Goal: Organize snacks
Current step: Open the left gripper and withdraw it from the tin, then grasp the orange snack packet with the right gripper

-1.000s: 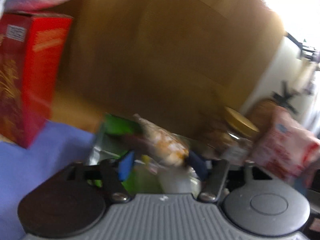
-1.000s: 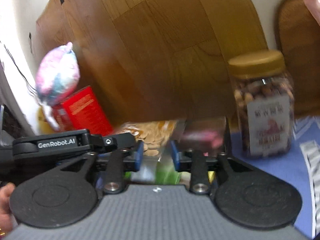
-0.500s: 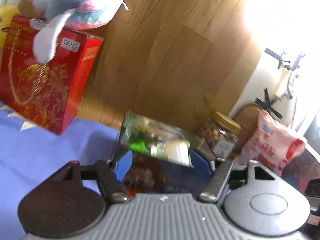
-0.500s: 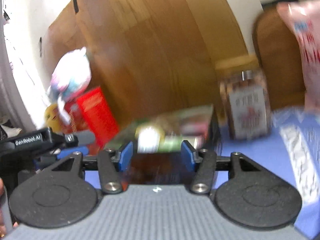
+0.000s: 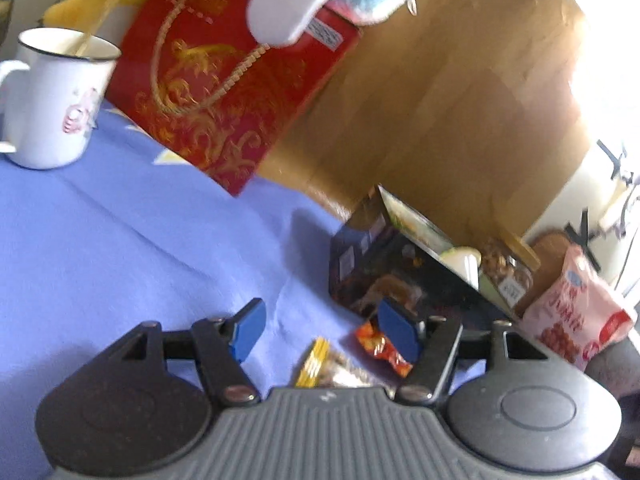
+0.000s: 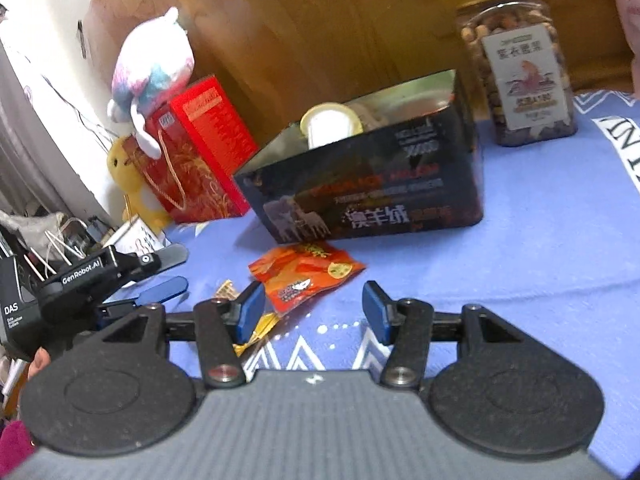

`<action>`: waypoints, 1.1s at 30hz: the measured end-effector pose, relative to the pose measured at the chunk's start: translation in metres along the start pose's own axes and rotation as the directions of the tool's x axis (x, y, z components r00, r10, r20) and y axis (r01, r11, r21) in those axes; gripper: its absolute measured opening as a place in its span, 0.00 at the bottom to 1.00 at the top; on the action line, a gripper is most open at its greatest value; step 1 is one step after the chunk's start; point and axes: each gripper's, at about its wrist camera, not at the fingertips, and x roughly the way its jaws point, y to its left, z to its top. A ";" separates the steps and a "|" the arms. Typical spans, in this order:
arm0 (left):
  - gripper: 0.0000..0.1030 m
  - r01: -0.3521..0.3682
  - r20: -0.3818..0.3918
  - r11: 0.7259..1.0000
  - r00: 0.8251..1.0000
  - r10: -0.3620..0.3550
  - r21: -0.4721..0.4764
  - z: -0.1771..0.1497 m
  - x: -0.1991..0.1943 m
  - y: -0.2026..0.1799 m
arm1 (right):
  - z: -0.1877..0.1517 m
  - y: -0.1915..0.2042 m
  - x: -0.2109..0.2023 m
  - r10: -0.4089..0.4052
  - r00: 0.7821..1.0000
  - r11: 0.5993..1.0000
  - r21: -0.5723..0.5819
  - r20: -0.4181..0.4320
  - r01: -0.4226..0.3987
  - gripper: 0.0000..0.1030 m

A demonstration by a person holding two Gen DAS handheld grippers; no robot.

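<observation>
Left gripper [image 6: 160, 276] at the table's left edge, jaws apart, nothing between them, after closing slightly. Small yellow packet [image 6: 256, 326] lies on the blue tablecloth [image 6: 540, 240], red snack packet [image 6: 306, 274] just right of it. Right gripper [image 6: 314, 312] hovers over the cloth, jaws parted after opening, empty. Dark open tin [image 6: 380, 196] sits behind the red packet, white cup [image 6: 328, 126] inside. Nut jar [image 6: 516, 60] at the back right.
</observation>
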 end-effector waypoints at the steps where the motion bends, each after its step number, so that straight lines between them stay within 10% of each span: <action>1: 0.61 -0.002 -0.009 1.000 1.000 0.002 0.020 -0.002 0.003 -0.002 | 0.000 -0.001 0.003 -0.002 1.000 1.000 0.005 -0.014 0.002 0.55; 13: 0.61 0.000 -0.072 0.999 0.997 0.002 0.038 -0.009 0.012 -0.005 | 0.008 -0.028 0.031 0.210 0.973 0.896 0.416 -0.096 -0.153 0.52; 17: 0.60 0.003 -0.072 1.000 0.997 -0.001 0.031 -0.008 0.012 -0.004 | 0.013 -0.022 0.044 0.204 0.974 0.896 0.421 -0.103 -0.143 0.48; 22: 0.60 0.003 -0.073 1.000 0.997 -0.001 0.030 -0.009 0.011 -0.005 | 0.012 -0.025 0.060 0.196 0.973 0.888 0.444 -0.121 -0.123 0.18; 33: 0.60 0.041 -0.060 0.999 0.997 -0.042 -0.004 -0.007 0.008 -0.001 | 0.005 -0.029 0.009 0.264 0.962 0.875 0.435 -0.064 -0.211 0.08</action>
